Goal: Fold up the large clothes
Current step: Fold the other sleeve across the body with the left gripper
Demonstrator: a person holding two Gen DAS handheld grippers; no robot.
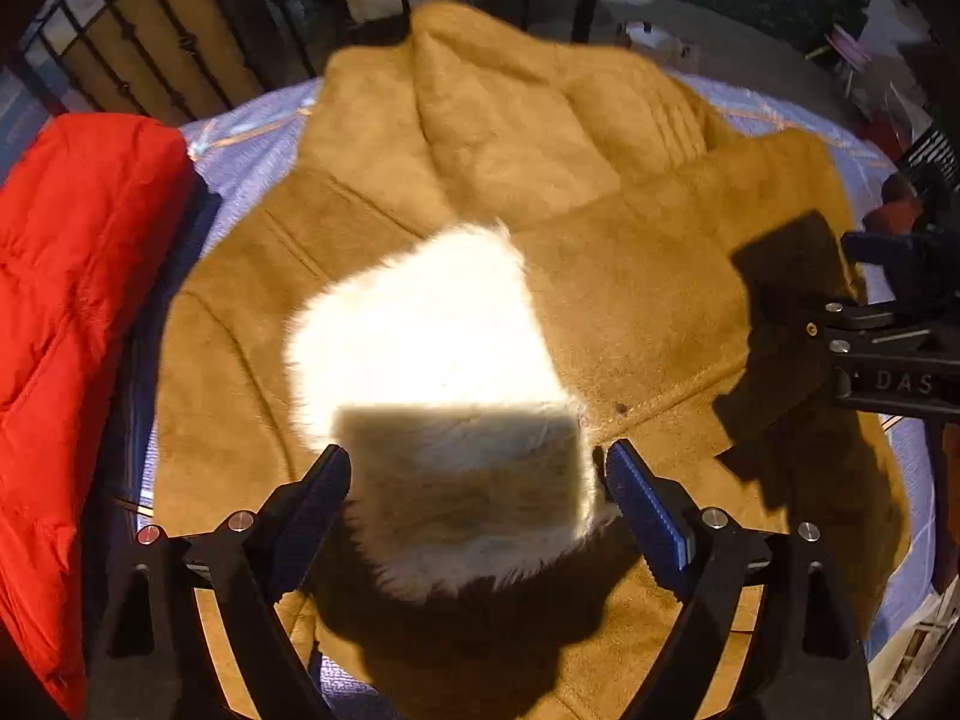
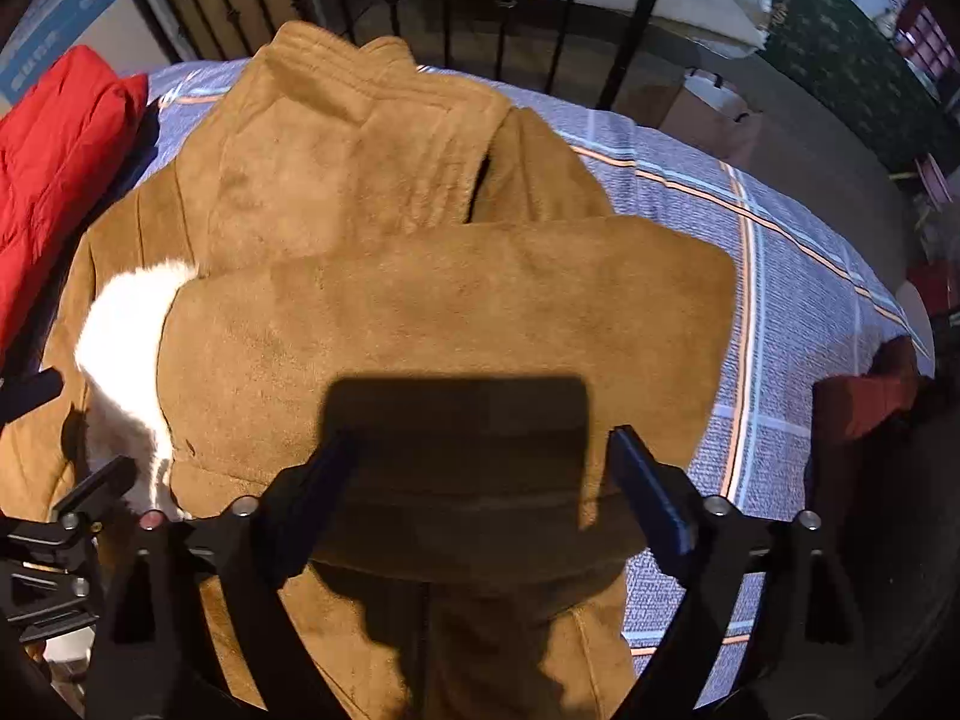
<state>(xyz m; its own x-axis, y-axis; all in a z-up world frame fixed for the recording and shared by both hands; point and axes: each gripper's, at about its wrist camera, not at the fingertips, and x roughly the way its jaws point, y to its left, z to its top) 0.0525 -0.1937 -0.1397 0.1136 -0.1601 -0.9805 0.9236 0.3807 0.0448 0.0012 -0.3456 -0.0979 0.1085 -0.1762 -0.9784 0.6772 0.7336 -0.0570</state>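
Observation:
A large tan suede coat [image 1: 600, 252] with white fur lining [image 1: 420, 330] lies spread on a bed. It also shows in the right wrist view [image 2: 420, 312], with a flap folded across its middle and the fur [image 2: 126, 330] showing at the left. My left gripper [image 1: 477, 468] is open, hovering over the white fur patch, holding nothing. My right gripper [image 2: 483, 456] is open above the folded tan flap, holding nothing. The right gripper's body also shows at the right edge of the left wrist view [image 1: 888, 354].
A red puffy jacket [image 1: 72, 300] lies at the left of the bed, also in the right wrist view [image 2: 54, 150]. The blue plaid bedsheet [image 2: 780, 300] is exposed to the right. A black iron bed frame [image 2: 510, 6] stands at the far end.

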